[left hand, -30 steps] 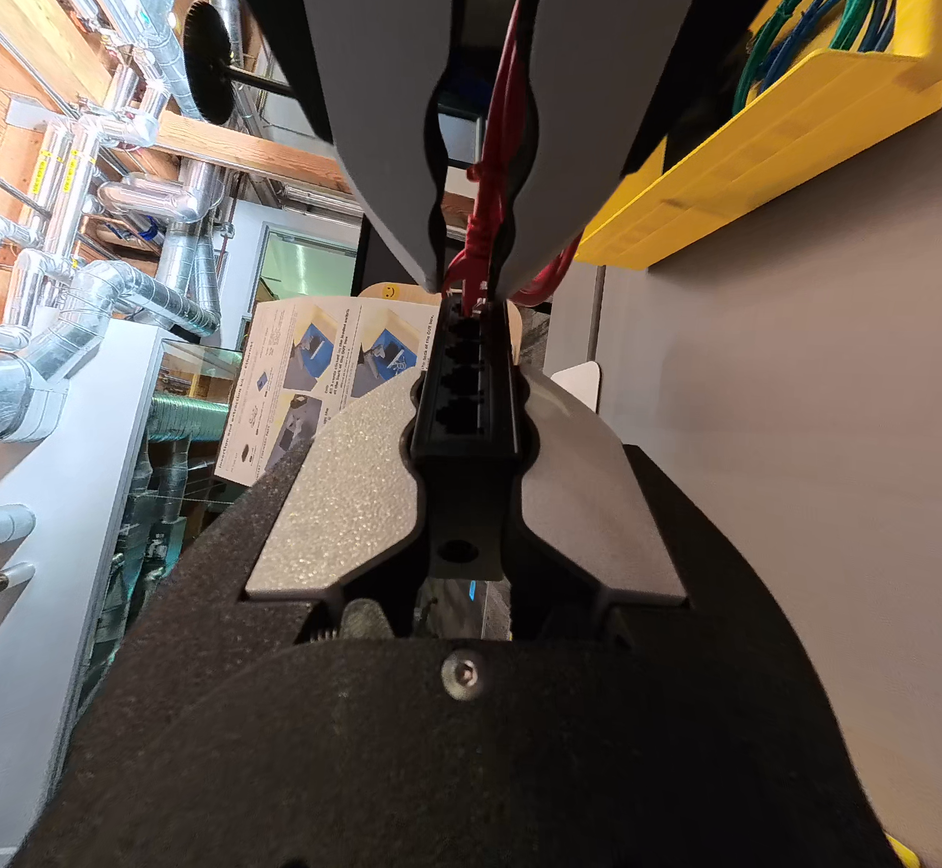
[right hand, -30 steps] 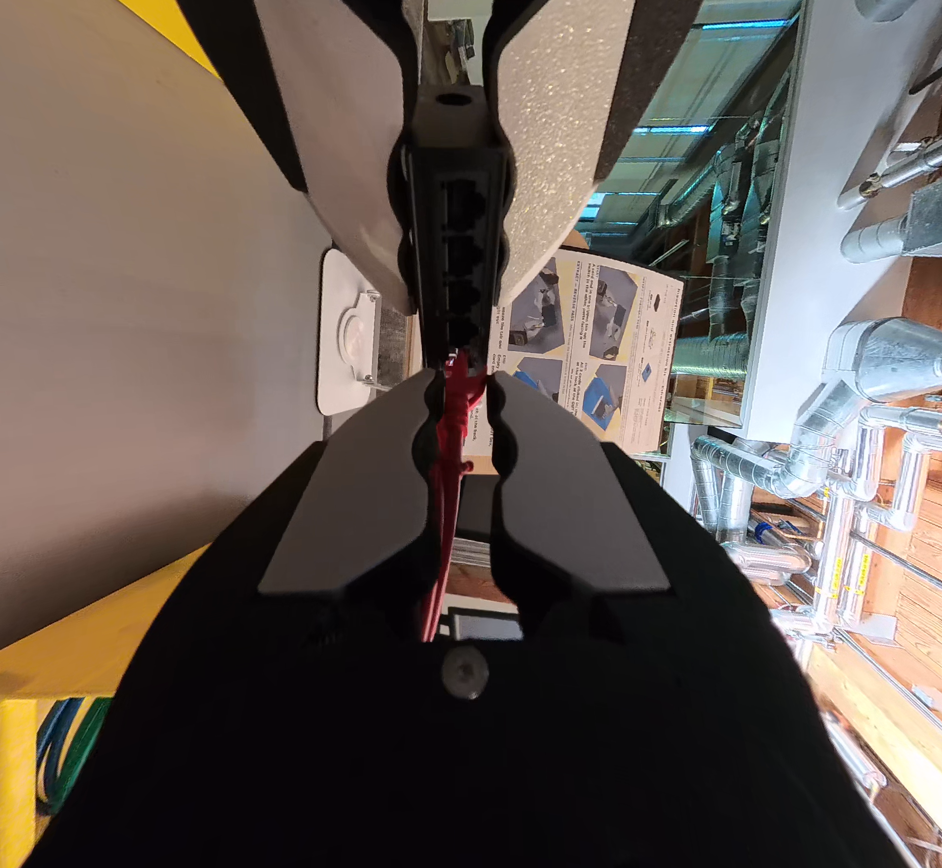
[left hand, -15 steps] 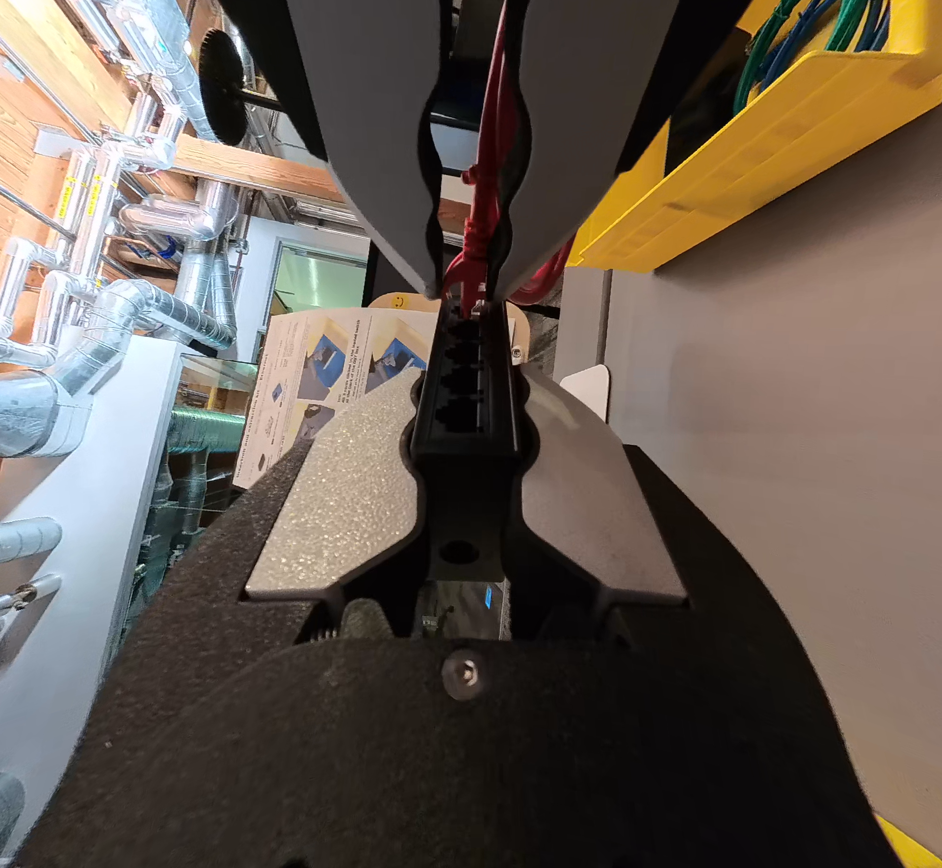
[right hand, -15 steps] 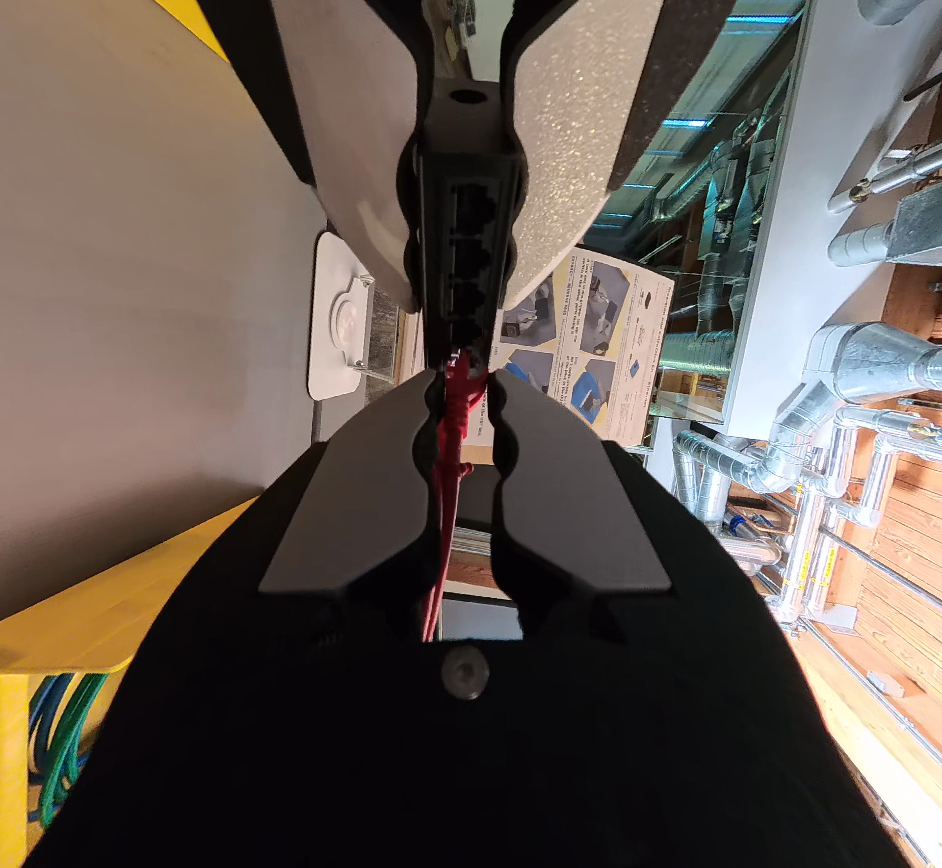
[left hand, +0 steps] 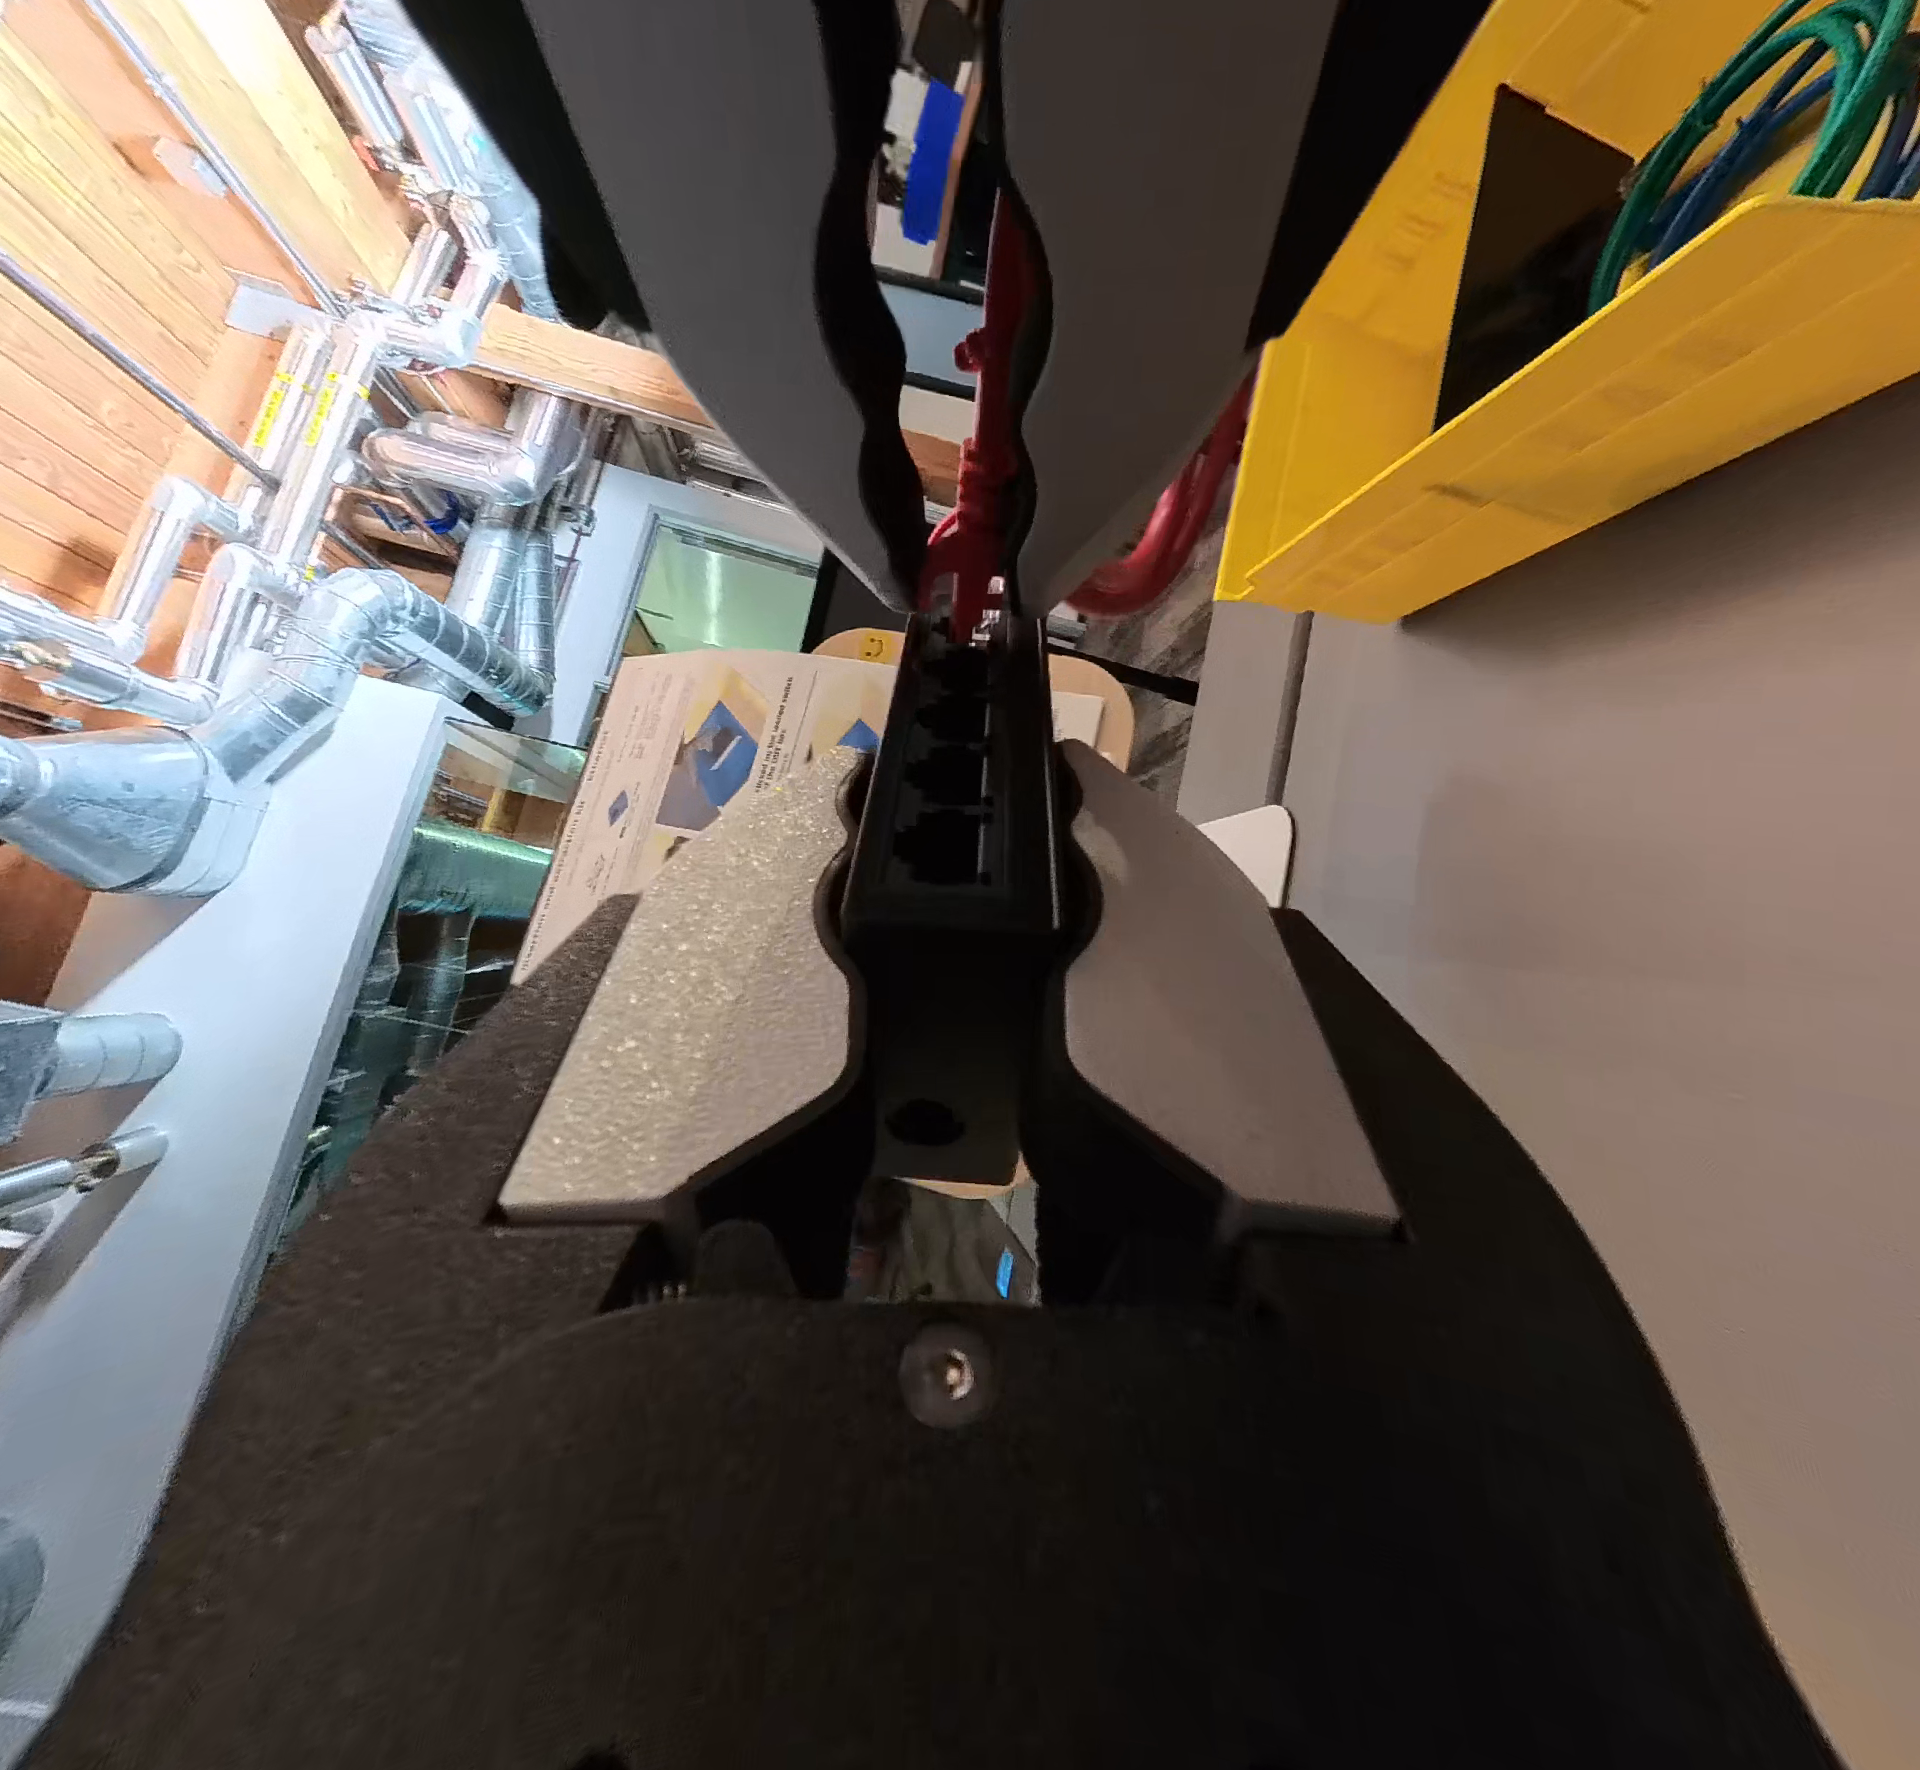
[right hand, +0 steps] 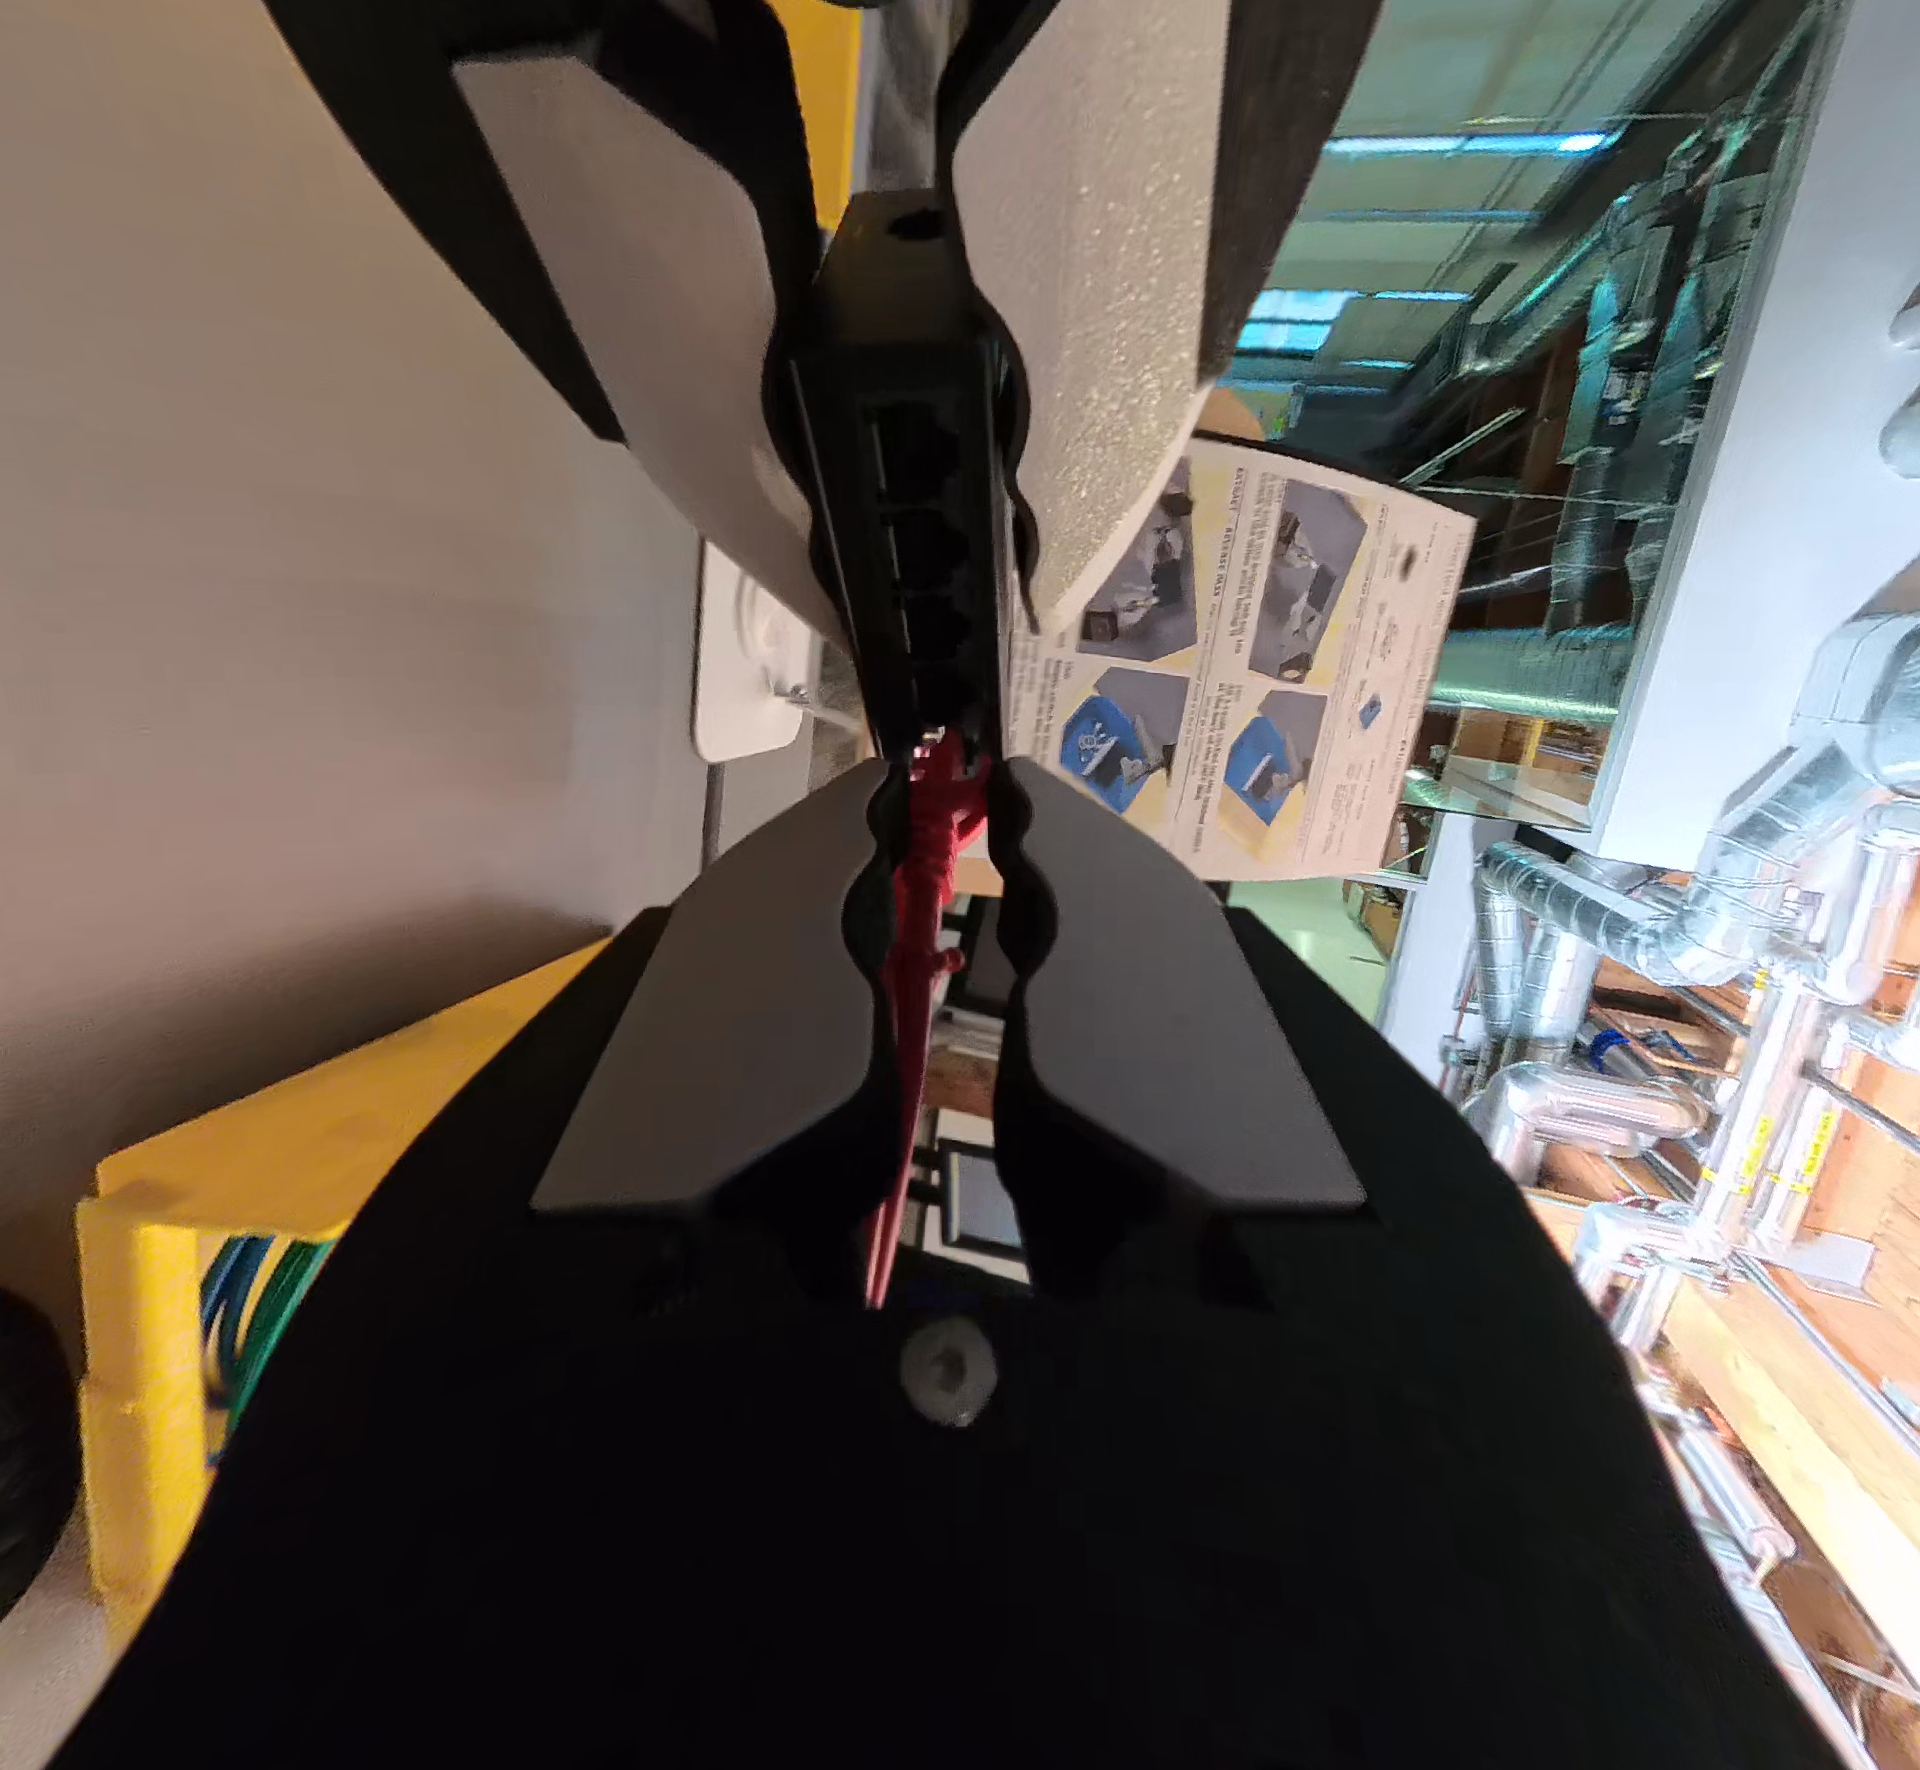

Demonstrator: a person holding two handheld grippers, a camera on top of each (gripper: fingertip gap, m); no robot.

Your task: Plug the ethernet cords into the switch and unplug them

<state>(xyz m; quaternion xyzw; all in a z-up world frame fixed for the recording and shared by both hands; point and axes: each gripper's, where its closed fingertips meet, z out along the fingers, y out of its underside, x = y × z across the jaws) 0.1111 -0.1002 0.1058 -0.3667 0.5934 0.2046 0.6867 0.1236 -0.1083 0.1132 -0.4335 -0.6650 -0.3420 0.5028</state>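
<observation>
Yellow bin (left hand: 1538, 432) at 2 o'clock, green and blue cables (left hand: 1766, 89) coiled inside. Grey surface (left hand: 1558, 889) at 3. Printed sheet (right hand: 1247, 681) centre. Silver ducts (left hand: 312, 577) at 9, wooden ceiling (left hand: 156, 162) at 10.

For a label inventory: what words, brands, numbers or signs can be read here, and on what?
Sheet behind the switch: printed lines beside photos; I do not quote writing from pictures.
Yellow tags on the silver pipes: too small to read.
Yellow bin: raised marks on its wall, too blurred to read.
Switch: no marking shows on the port side.
</observation>
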